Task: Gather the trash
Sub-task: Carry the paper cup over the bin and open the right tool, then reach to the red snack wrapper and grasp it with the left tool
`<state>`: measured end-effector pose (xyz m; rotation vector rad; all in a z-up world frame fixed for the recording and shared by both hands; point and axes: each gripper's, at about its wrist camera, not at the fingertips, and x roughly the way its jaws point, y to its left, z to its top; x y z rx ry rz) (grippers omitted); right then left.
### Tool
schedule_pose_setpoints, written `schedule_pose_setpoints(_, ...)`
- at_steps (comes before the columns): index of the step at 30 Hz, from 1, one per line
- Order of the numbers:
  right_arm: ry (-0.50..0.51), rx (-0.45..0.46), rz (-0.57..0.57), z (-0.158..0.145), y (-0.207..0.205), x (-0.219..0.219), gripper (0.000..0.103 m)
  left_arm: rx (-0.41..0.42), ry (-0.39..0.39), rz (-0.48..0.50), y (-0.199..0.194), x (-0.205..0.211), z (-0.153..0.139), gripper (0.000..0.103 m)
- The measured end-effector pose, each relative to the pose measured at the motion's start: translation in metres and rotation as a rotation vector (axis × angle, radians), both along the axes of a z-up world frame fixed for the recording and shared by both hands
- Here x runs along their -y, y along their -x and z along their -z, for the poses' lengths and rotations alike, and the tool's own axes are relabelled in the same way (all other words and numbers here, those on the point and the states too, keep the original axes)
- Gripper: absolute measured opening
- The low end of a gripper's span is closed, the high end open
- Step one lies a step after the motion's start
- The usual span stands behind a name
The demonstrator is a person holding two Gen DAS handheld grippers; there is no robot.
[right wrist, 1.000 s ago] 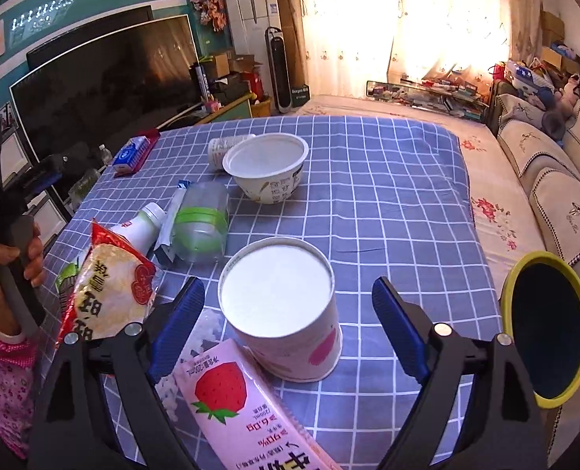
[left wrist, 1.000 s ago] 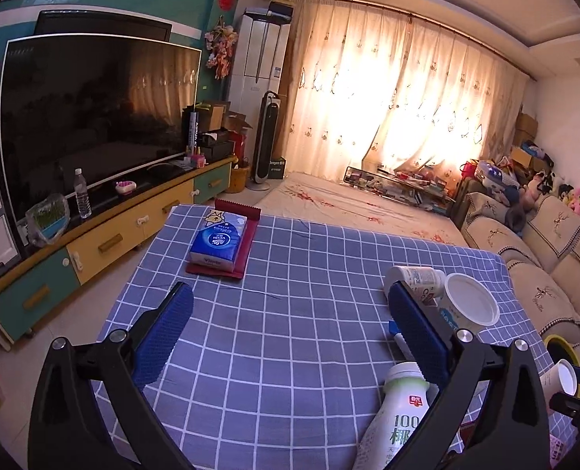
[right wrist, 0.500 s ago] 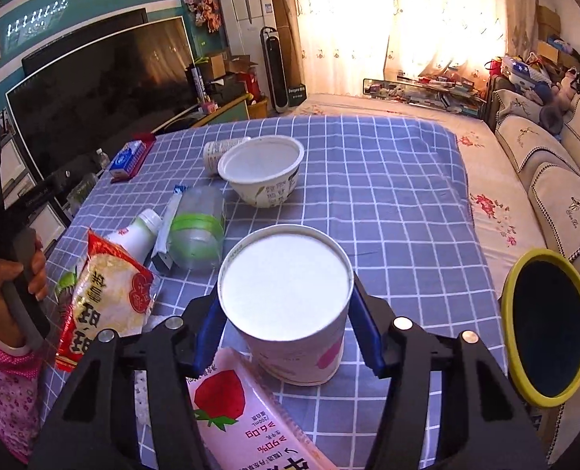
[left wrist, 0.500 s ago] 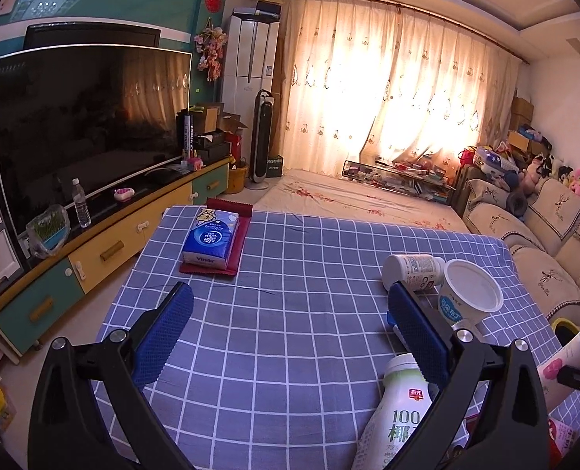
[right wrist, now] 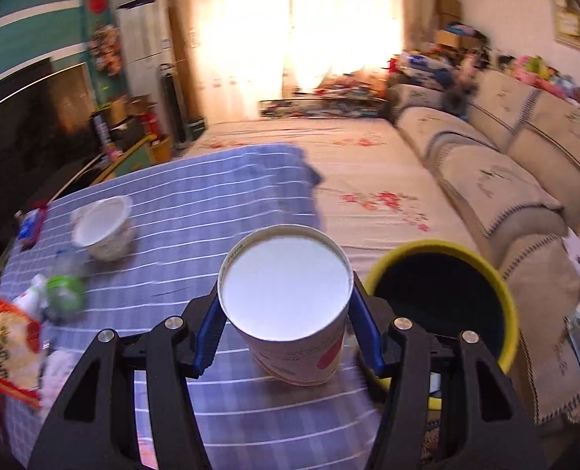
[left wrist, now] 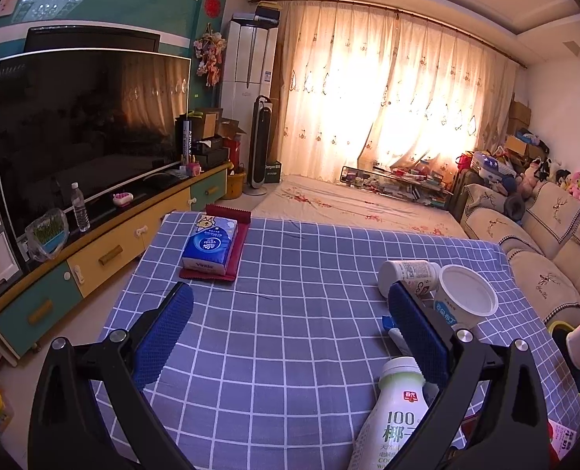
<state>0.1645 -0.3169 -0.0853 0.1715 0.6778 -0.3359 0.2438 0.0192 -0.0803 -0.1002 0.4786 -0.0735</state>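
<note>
The right gripper [right wrist: 286, 327] clamps a light, crushable paper cup [right wrist: 290, 313] mid-wall, near the bin [right wrist: 446, 250]; the left gripper [left wrist: 290, 313] hangs open.

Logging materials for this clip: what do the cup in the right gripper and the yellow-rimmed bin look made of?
The cup, clamped in the right gripper, looks like coated paper: matte white inside, rolled rim, printed wall with a red mark. The bin looks like smooth plastic, judging by its thick glossy yellow rim; its dark inside may be a liner, but blur leaves that open.
</note>
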Motion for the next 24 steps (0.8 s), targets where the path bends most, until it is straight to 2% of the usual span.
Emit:
schedule_pose_setpoints(5,0.018,-0.061,0.168,0.022,0.003,0.065,0.056,-0.007,0.0,-0.001,-0.001,0.002,0.002,0.098)
schedule_pose_setpoints(10,-0.005,-0.131,0.244,0.055,0.001,0.106,0.056,-0.016,-0.014,-0.003,-0.004,0.001,0.004,0.098)
schedule_pose_setpoints(18,-0.045,-0.185,0.284,0.088,-0.01,0.133,0.057,-0.029,-0.039,0.006,-0.005,0.006,0.008,0.098)
schedule_pose_setpoints(21,-0.052,-0.19,0.297,0.091,-0.01,0.136,0.068,-0.032,-0.044,0.011,-0.005,0.007,0.009,0.098)
schedule_pose_setpoints(24,-0.067,-0.173,0.31,0.086,-0.009,0.138,0.068,-0.036,-0.048,0.014,-0.005,0.008,0.008,0.098)
